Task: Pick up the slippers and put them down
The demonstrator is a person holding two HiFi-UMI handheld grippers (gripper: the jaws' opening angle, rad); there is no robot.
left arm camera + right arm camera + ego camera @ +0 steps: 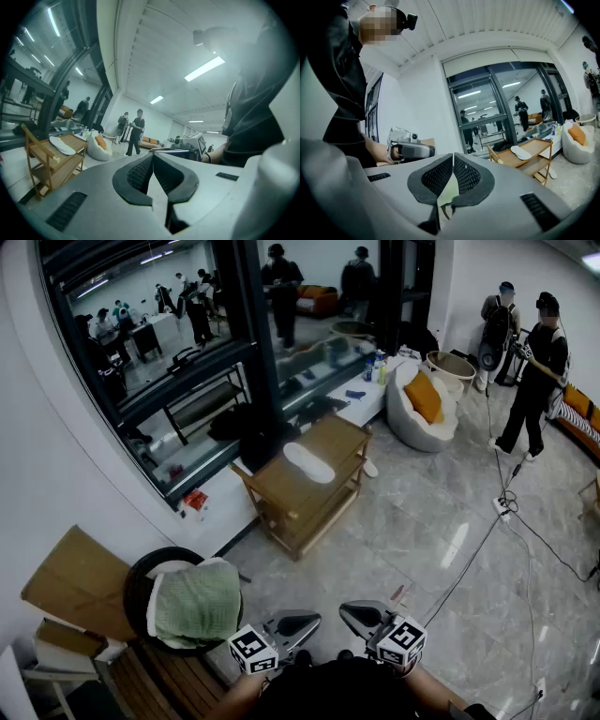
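A white slipper point(308, 462) lies flat on the top shelf of the wooden trolley point(281, 498), which stands on the grey floor close to the big window. It shows again from the left gripper view point(62, 145) and from the right gripper view point(520, 152). A second slipper point(371, 468) lies on the floor just beside the trolley, on the side facing the beanbag chair point(412, 427). An orange cushion point(424, 397) rests in that chair.

The person holds both tools well back from the trolley, close to the body and side by side. The left gripper point(298, 622) has its jaws clenched together with nothing between them; its own view point(153, 154) shows the ribbed pads meeting at the tips. The right gripper point(356, 615) is clenched too, pad against pad and empty point(453, 155). Neither one touches a slipper.

On the near side of the trolley, toward the wall, a green towel point(195, 601) is draped over a round black stand point(136, 587), with a cardboard sheet point(80, 582) next to it. Beyond the trolley, past the beanbag chair, two people point(534, 371) stand by the far wall.
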